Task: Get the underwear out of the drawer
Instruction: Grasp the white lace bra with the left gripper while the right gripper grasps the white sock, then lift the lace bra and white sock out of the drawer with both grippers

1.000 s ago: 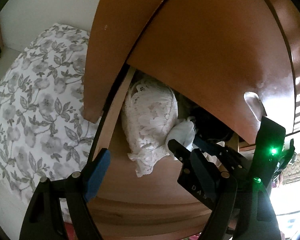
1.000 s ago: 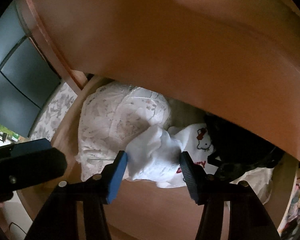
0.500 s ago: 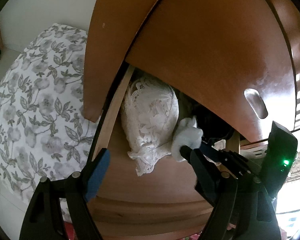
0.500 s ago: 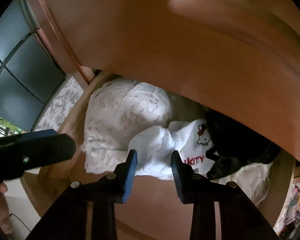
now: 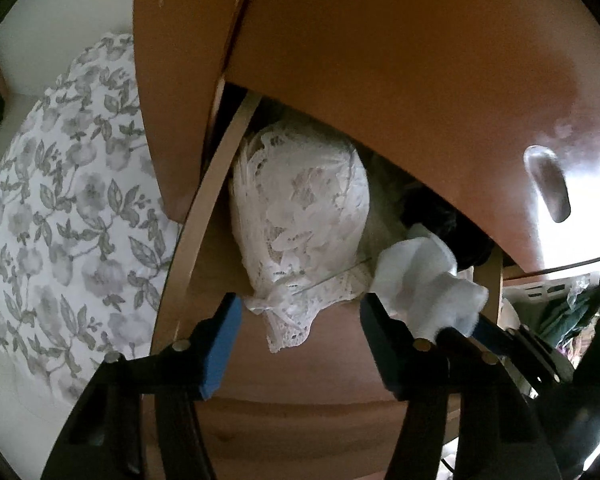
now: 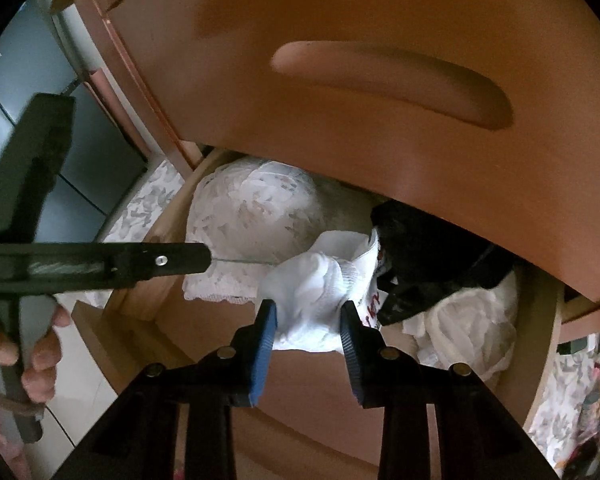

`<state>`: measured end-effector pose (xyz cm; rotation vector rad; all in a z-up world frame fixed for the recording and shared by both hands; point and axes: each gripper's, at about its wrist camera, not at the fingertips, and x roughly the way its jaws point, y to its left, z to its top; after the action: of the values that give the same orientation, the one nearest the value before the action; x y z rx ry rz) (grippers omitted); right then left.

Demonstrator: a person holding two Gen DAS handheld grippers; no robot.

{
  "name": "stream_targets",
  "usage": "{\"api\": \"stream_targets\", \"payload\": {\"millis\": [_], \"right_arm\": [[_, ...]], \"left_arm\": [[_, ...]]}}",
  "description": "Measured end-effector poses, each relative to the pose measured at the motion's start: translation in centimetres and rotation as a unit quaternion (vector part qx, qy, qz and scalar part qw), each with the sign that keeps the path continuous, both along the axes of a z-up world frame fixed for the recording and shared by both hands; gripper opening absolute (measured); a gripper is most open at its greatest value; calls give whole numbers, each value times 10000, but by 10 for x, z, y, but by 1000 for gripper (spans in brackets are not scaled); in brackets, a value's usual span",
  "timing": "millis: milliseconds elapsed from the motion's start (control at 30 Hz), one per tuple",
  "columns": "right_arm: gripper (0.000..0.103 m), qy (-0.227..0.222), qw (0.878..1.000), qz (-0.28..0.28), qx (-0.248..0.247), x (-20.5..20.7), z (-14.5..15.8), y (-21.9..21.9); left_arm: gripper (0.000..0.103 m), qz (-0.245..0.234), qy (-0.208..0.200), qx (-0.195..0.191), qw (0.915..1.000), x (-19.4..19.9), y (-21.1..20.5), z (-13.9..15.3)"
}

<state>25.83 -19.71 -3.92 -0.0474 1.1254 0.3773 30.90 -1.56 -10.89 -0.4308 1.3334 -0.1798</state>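
The wooden drawer [image 5: 202,224] stands pulled out under a shut drawer front. A white lace garment [image 5: 300,216] lies bunched at its left end. My right gripper [image 6: 308,322] is shut on white underwear [image 6: 320,288] with red print, lifted a little off the pile. In the left wrist view that underwear [image 5: 424,280] hangs at the right, with the right gripper's [image 5: 458,330] fingers under it. My left gripper [image 5: 300,336] hovers over the lace garment, jaws closing; its hem shows between the fingers, and the pads are not touching it.
A black garment [image 6: 428,256] and more white cloth [image 6: 472,320] fill the drawer's right end. A floral bedsheet [image 5: 68,208] lies left of the chest. A person's hand [image 6: 40,360] holds the left gripper [image 6: 160,260]. The upper drawer front [image 6: 380,120] overhangs closely.
The right gripper's jaws closed on the white underwear and drew it up and towards the drawer's front. The left gripper's jaws narrowed and it moved in closer to the lace garment.
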Motion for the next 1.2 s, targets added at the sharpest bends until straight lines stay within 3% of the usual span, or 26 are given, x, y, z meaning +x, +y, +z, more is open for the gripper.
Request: {"api": "stream_targets", "payload": {"millis": [233, 400, 500, 567, 767, 1200], "right_arm": [[34, -77, 9994, -126, 309, -7, 11, -19], [34, -123, 9990, -171, 395, -16, 17, -29], [34, -119, 9990, -166, 398, -20, 17, -29], [34, -122, 9989, -175, 416, -22, 17, -30], [34, -103, 9988, -202, 426, -25, 17, -30], [34, -282, 9970, -398, 609, -47, 37, -43]], "left_arm": [[62, -33, 74, 109, 9999, 5, -8, -14], [55, 0, 42, 234, 9997, 10, -14, -18], [46, 42, 63, 336, 9994, 12, -17, -15], [35, 26, 73, 500, 9987, 10, -17, -16], [19, -9, -125, 461, 9989, 7, -11, -15], [15, -490, -851, -63, 9951, -24, -16, 25]]}}
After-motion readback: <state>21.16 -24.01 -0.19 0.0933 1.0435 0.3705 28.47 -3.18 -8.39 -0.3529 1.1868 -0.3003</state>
